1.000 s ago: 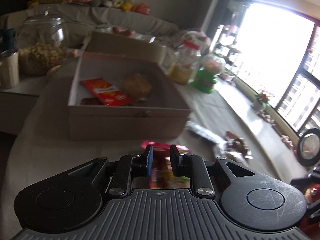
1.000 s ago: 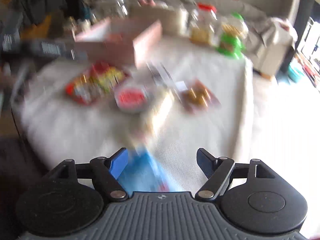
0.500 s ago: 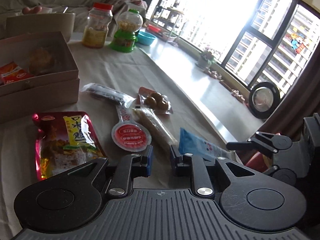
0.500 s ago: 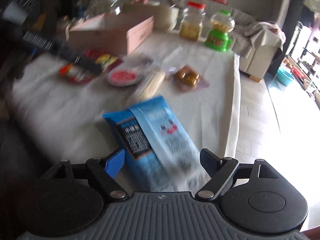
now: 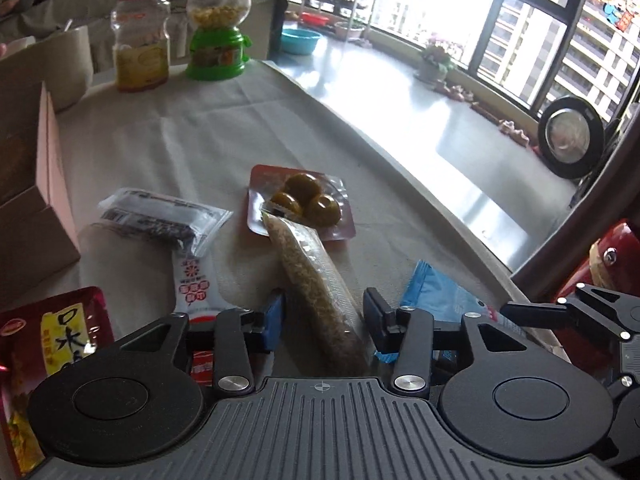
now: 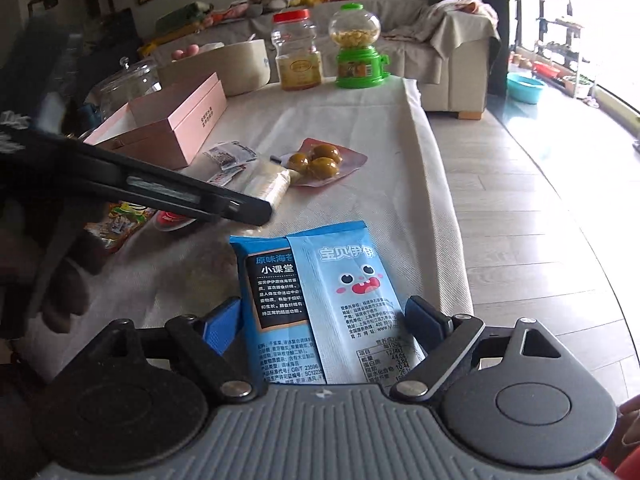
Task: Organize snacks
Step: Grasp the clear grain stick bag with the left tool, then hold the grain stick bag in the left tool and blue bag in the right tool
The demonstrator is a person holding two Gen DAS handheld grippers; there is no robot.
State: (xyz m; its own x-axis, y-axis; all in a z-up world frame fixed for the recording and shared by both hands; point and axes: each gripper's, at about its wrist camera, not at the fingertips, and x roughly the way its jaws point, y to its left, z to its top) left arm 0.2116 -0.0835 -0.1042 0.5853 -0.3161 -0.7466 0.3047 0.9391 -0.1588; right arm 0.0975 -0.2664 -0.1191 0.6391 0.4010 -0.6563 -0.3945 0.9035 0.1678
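Note:
My left gripper (image 5: 324,316) is open, its jaws on either side of a long clear grain stick pack (image 5: 316,280) that lies on the table. My right gripper (image 6: 324,320) is open around a blue seaweed snack bag (image 6: 320,292) near the table's front edge; that bag also shows in the left wrist view (image 5: 440,300). A red pack of brown balls (image 5: 308,200), a clear dark-filled packet (image 5: 164,216), a white-and-red sachet (image 5: 192,284) and a red foil pouch (image 5: 52,336) lie around. The open pink box (image 6: 168,128) stands at the left.
A red-lidded jar (image 6: 296,52), a green candy dispenser (image 6: 356,48), a beige round tub (image 6: 224,64) and a glass lidded jar (image 6: 128,84) stand at the table's back. The table edge (image 6: 436,184) drops to the floor on the right. The left gripper's body (image 6: 160,196) crosses the right wrist view.
The left gripper has opened and moved forward over the grain stick pack. The right gripper has moved closer, so the blue bag now sits between its fingers.

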